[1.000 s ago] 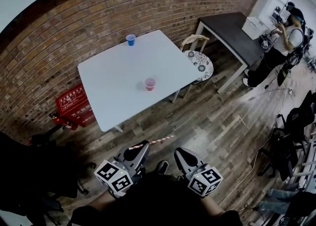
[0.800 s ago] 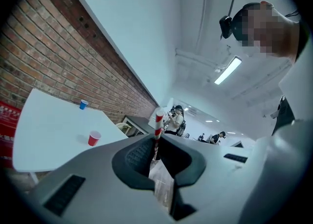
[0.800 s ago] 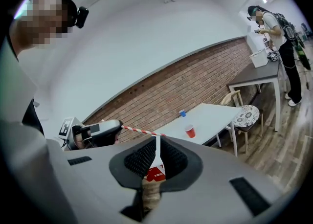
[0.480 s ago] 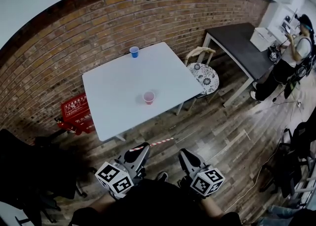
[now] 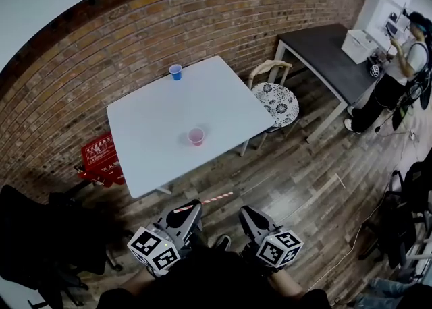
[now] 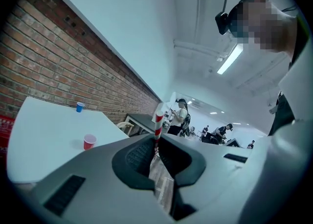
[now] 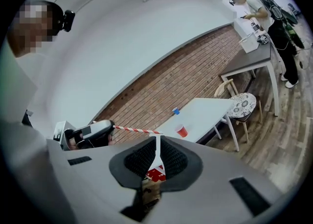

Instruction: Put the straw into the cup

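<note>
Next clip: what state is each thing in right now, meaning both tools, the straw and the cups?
left tool: shut on the straw, short of the table.
straw: gripped near one end, roughly level, not in any cup.
right tool: shut, empty.
red cup: upright on the white table, no straw in it.
blue cup: upright near the table's far edge.

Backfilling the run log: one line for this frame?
left gripper: shut on straw | right gripper: shut, empty | red cup: on table, no straw | blue cup: far table edge
</note>
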`<act>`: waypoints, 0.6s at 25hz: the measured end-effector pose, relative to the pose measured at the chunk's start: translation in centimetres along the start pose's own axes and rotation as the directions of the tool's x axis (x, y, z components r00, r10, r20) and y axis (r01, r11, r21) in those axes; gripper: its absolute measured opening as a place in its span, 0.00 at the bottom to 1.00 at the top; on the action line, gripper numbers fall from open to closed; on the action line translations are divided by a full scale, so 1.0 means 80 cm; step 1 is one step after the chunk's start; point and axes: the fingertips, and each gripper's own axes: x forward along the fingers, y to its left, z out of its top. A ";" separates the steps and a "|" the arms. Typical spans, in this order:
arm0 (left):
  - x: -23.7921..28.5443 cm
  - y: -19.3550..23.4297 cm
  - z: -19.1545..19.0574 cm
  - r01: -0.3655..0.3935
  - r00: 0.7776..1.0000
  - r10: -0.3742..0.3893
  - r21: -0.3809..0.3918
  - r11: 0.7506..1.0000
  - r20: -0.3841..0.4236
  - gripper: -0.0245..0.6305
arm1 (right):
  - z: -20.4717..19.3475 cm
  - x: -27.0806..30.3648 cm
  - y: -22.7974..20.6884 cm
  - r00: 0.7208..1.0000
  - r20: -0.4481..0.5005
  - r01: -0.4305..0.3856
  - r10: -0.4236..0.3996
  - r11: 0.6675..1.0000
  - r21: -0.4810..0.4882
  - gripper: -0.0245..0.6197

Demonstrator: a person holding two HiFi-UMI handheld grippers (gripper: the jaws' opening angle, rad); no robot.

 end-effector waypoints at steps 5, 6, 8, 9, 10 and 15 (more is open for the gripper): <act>0.016 0.031 0.002 -0.002 1.000 0.002 -0.036 0.999 -0.001 0.10 | 0.005 0.025 -0.012 1.000 -0.017 0.014 -0.014 1.000 0.004 0.11; 0.022 0.036 0.005 0.005 1.000 -0.005 -0.040 0.999 0.001 0.10 | 0.011 0.030 -0.015 1.000 -0.012 0.023 -0.023 1.000 0.000 0.11; 0.037 0.044 0.013 0.027 1.000 -0.027 -0.040 0.999 0.002 0.10 | 0.025 0.037 -0.022 0.999 0.003 0.049 -0.049 0.999 -0.010 0.11; 0.045 0.048 0.018 0.041 0.999 -0.041 -0.037 0.998 0.002 0.10 | 0.033 0.041 -0.026 0.998 0.013 0.063 -0.063 0.998 -0.014 0.11; 0.053 0.052 0.023 0.056 0.998 -0.056 -0.035 0.998 0.001 0.10 | 0.040 0.045 -0.029 0.997 0.023 0.077 -0.077 0.997 -0.016 0.11; 0.087 0.093 0.043 0.106 0.994 -0.107 -0.049 0.993 -0.010 0.10 | 0.059 0.085 -0.043 0.992 0.043 0.123 -0.122 0.992 -0.017 0.11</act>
